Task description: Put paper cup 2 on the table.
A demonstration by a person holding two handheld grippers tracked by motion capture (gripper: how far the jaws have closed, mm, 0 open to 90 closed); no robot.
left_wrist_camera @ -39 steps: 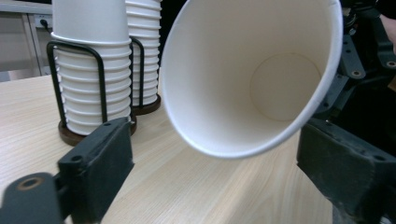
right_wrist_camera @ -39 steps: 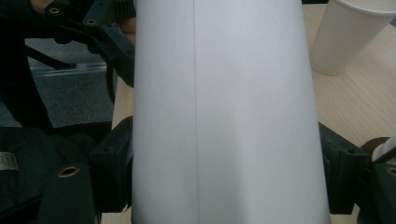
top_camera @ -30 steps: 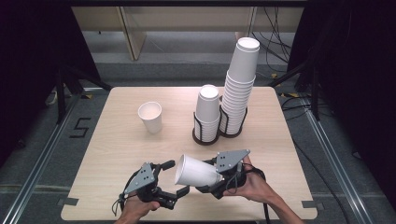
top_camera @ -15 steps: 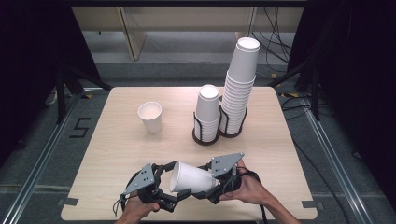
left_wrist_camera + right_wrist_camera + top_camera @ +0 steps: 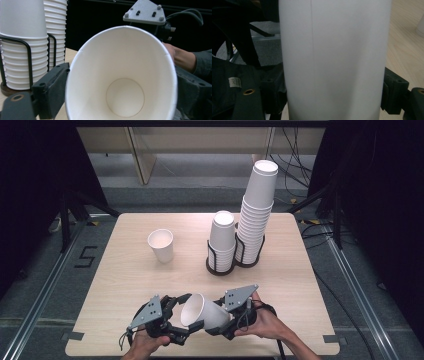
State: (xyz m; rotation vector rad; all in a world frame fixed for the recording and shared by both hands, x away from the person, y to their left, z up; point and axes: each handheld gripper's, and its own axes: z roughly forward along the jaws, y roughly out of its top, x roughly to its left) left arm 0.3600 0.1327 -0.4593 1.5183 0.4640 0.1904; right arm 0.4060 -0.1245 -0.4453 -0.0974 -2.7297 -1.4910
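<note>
A white paper cup [image 5: 205,312] lies on its side just above the table's front edge, its mouth toward the left. My right gripper [image 5: 218,316] is shut on its body; in the right gripper view the cup wall [image 5: 334,60] stands between the two black jaws. My left gripper [image 5: 184,316] faces the cup's mouth, and its jaws have just been closing on the rim. In the left gripper view the rim [image 5: 122,27] is squeezed into an oval between the jaws, and I look into the cup's empty bottom.
A single upright paper cup [image 5: 161,245] stands on the wooden table [image 5: 125,285] at mid left. A short cup stack [image 5: 221,240] and a tall cup stack [image 5: 257,210] stand in black wire holders behind the grippers.
The right gripper has brought the cup down and left into the left gripper's jaws. The left jaws have closed on the rim.
</note>
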